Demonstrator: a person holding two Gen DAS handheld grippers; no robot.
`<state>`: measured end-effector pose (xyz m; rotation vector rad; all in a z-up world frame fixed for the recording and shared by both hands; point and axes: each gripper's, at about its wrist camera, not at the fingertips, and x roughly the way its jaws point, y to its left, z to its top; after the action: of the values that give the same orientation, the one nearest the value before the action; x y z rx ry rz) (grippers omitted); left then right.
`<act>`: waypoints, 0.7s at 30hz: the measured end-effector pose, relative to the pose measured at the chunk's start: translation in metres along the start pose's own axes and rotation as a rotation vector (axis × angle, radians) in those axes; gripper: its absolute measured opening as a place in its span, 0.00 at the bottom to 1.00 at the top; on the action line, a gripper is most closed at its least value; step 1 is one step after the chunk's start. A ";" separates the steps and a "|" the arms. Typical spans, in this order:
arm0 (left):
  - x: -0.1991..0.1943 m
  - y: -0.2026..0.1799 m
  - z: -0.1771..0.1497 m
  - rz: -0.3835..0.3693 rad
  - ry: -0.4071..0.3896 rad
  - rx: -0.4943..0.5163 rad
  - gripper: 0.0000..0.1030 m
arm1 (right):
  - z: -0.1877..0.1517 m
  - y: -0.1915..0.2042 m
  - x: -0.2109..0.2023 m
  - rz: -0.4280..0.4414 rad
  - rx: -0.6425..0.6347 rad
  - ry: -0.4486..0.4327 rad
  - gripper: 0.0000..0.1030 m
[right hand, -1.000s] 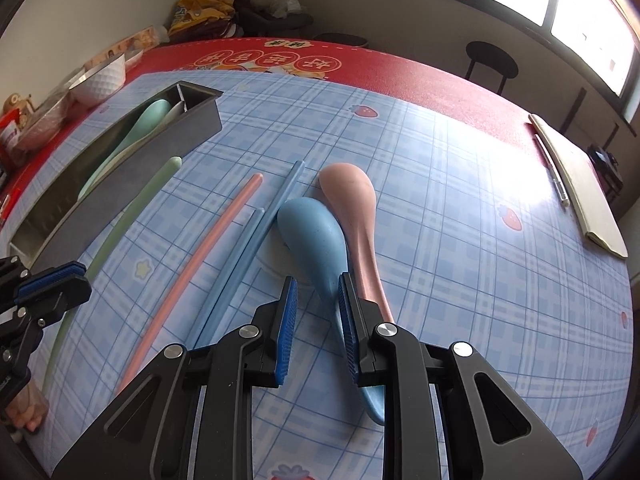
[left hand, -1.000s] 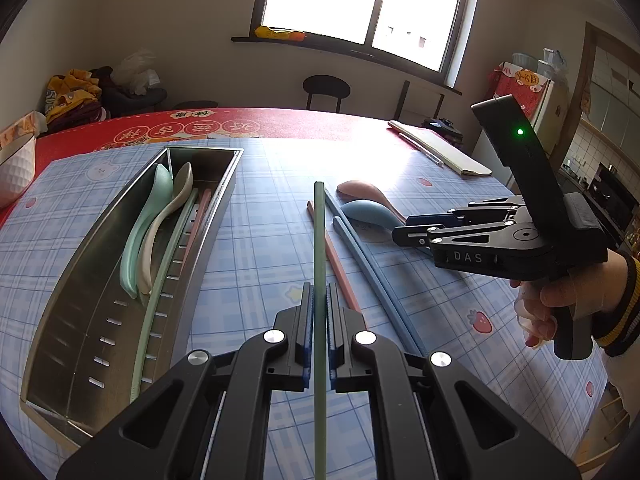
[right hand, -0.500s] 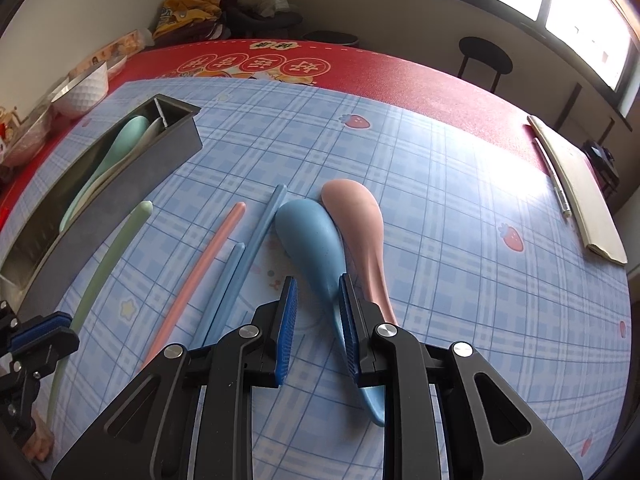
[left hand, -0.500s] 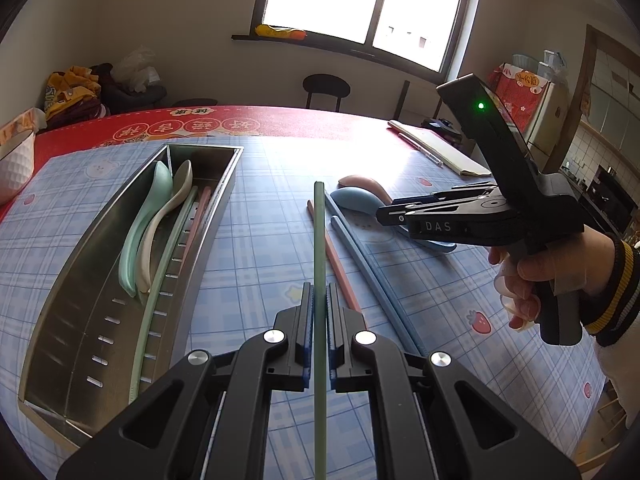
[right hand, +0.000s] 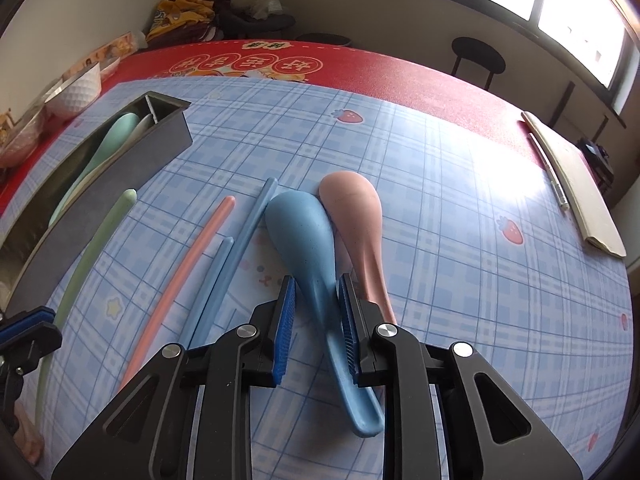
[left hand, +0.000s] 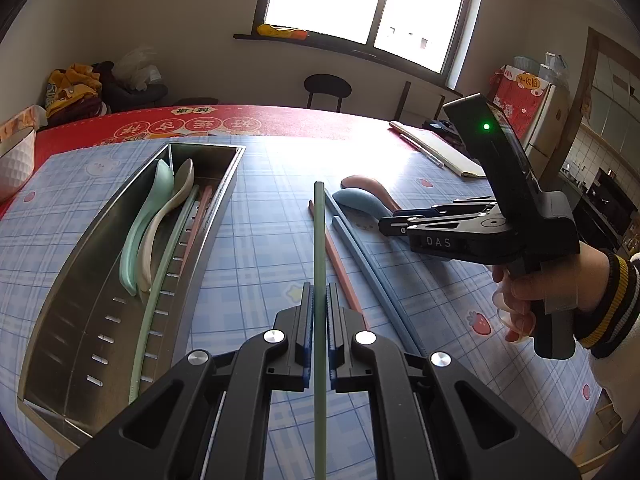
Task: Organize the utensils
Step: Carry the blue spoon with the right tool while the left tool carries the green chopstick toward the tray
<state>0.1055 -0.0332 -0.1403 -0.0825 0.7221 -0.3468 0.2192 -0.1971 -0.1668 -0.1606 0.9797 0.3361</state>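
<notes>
tray (left hand: 224, 208): spoons, chopsticks | left gripper (left hand: 319, 312) clamps green chopstick (left hand: 319, 240) | right gripper (right hand: 316, 312) gaping

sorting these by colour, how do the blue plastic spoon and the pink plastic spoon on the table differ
The blue plastic spoon sits between the open right gripper fingers; the pink plastic spoon lies outside them, to its right. The blue spoon's bowl sits nearer the camera, the pink one's farther. Both lie bowl-down on the checked tablecloth, side by side.

left wrist cam low over the bench (left hand: 260, 216), looking toward the window, right wrist cam closer, angled down, both 2 views share the blue spoon (right hand: 304, 236) and tray (left hand: 100, 280)
</notes>
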 end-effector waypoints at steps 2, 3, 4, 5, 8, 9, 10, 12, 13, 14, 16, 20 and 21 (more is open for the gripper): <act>0.000 0.001 0.000 0.000 0.000 0.000 0.06 | -0.008 -0.003 -0.005 0.080 0.046 0.008 0.16; 0.000 0.001 0.000 0.000 -0.001 0.001 0.06 | -0.014 -0.006 -0.008 0.139 0.090 0.011 0.16; 0.000 0.001 0.000 0.001 -0.001 0.001 0.06 | -0.019 -0.011 -0.010 0.199 0.141 0.014 0.16; 0.000 0.001 0.000 0.001 -0.001 0.000 0.06 | -0.025 -0.017 -0.011 0.254 0.197 0.016 0.16; 0.000 0.002 0.000 0.002 -0.001 0.000 0.06 | -0.042 -0.036 -0.011 0.385 0.356 0.014 0.16; 0.000 0.001 0.000 0.003 -0.002 0.000 0.06 | -0.048 -0.042 -0.011 0.417 0.404 0.010 0.16; 0.000 0.001 0.000 0.004 -0.003 0.000 0.06 | -0.053 -0.047 -0.011 0.444 0.445 0.006 0.16; 0.000 0.001 0.000 0.004 -0.002 0.000 0.06 | -0.062 -0.055 -0.011 0.511 0.519 -0.011 0.16; 0.000 0.001 0.000 0.004 -0.003 0.000 0.06 | -0.066 -0.059 -0.011 0.541 0.551 -0.020 0.16; 0.000 0.001 0.000 0.004 -0.003 0.000 0.06 | -0.070 -0.061 -0.011 0.561 0.577 -0.028 0.16; 0.000 0.001 0.000 0.004 -0.002 0.000 0.06 | -0.076 -0.064 -0.010 0.595 0.610 -0.040 0.16; 0.000 0.002 0.000 0.003 -0.003 0.000 0.06 | -0.080 -0.061 -0.010 0.565 0.596 -0.048 0.16; 0.000 0.001 0.000 0.003 -0.003 0.000 0.06 | -0.081 -0.059 -0.012 0.556 0.585 -0.053 0.16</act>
<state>0.1061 -0.0319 -0.1405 -0.0819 0.7196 -0.3435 0.1703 -0.2775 -0.2025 0.6609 1.0222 0.5406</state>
